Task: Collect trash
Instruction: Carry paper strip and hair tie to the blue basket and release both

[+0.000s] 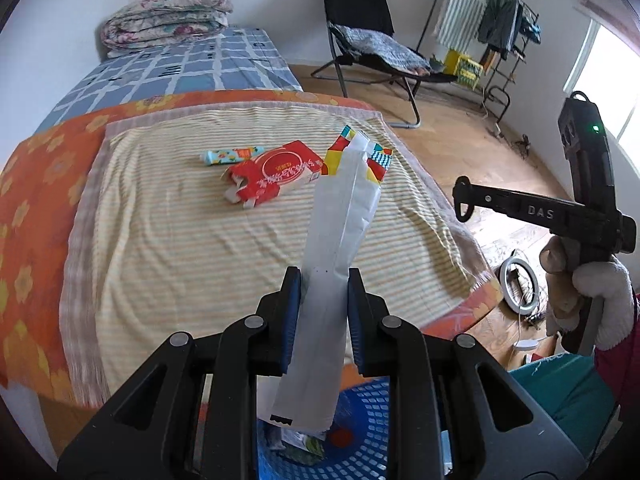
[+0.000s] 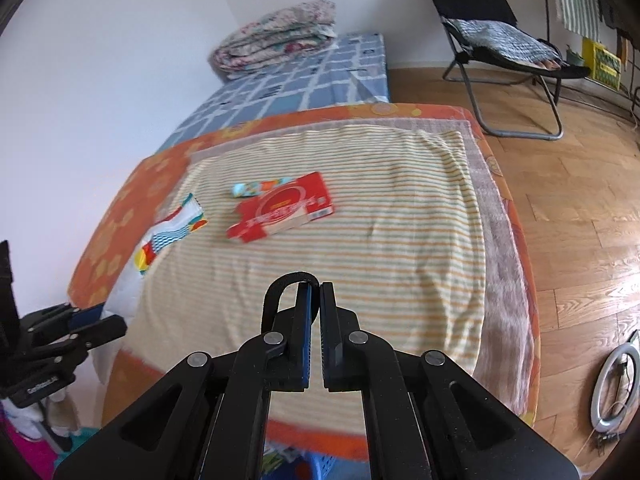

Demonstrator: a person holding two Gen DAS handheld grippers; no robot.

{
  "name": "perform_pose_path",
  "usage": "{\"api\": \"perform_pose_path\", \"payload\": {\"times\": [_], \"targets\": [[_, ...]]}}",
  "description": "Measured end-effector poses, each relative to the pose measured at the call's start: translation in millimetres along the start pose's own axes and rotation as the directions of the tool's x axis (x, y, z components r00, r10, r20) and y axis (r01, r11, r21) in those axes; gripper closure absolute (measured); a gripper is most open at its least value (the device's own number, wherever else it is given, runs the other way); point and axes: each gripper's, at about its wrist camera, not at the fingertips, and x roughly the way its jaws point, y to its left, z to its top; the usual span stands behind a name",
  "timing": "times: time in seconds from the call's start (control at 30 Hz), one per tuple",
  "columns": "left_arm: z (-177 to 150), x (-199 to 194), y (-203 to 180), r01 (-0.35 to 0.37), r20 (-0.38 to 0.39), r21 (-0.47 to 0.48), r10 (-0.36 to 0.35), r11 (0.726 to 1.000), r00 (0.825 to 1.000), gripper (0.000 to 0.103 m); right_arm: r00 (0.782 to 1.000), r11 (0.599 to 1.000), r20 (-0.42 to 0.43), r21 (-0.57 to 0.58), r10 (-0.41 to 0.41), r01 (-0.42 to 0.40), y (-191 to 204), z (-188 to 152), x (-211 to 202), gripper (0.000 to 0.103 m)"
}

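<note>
Bedding fills most of both views: a striped yellow towel (image 1: pixel 224 216) spread over an orange flowered blanket (image 1: pixel 36 184), with a blue checked sheet (image 1: pixel 172 68) and a folded floral quilt (image 1: pixel 168 16) beyond. Wooden floor (image 2: pixel 580 208) lies open to the right of the bed, with a black folding chair (image 1: pixel 360 28) and a clothes rack (image 1: pixel 504 20) near the far wall and a ring light (image 2: pixel 616 384) lying close to the bed's corner.

Below the bed's near edge sits a blue perforated basket (image 1: pixel 360 412) with some scraps already in it.

Both tools point steeply down toward the bed. The left gripper (image 1: pixel 324 296) is clamped on a long white wrapper (image 1: pixel 340 240) with a colourful printed end; the wrapper stands up out of the jaws, above the towel's near part, and its lower end hangs over the basket. The right gripper (image 2: pixel 314 332) has its jaws closed together, pinching a thin black loop (image 2: pixel 280 292) that arches over its left finger. A gloved hand (image 1: pixel 592 292) grips that tool's handle at the right of the left wrist view.

On the middle of the towel a torn red carton (image 1: pixel 272 176) lies flat, and a small patterned tube (image 1: pixel 232 155) lies touching its far side. Clear towel surrounds the pair on all sides.
</note>
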Motion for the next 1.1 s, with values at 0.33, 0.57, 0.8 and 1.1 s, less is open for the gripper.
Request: {"api": "perform_pose_path", "payload": {"times": [0.33,0.57,0.8,1.1], "targets": [[-61,-25,-6,-0.032,0.037,-0.016,0.033,0.999,0.999,0.081,0.997,0.991,-0.024,-0.111,0.075,-0.077,44,-52,-18,0.100],[-93,-26,-14,-0.030,0.050,-0.026,0.032,0.999,0.998,0.081,0.991,0.980,-0.075,-0.155,0.110,-0.120,63,-92,-15,0.101],[-119,-18,-21,-0.034,0.039,-0.032,0.035,0.999,0.999,0.081,0.986,0.982,-0.129,-0.145,0.101,-0.120,61,-124,-6,0.101],[-148,1,-26,-0.041,0.001,-0.033,0.041,0.999,0.999,0.081,0.978,0.984,-0.191,-0.134,0.087,-0.114,56,-155,7,0.101]]}}
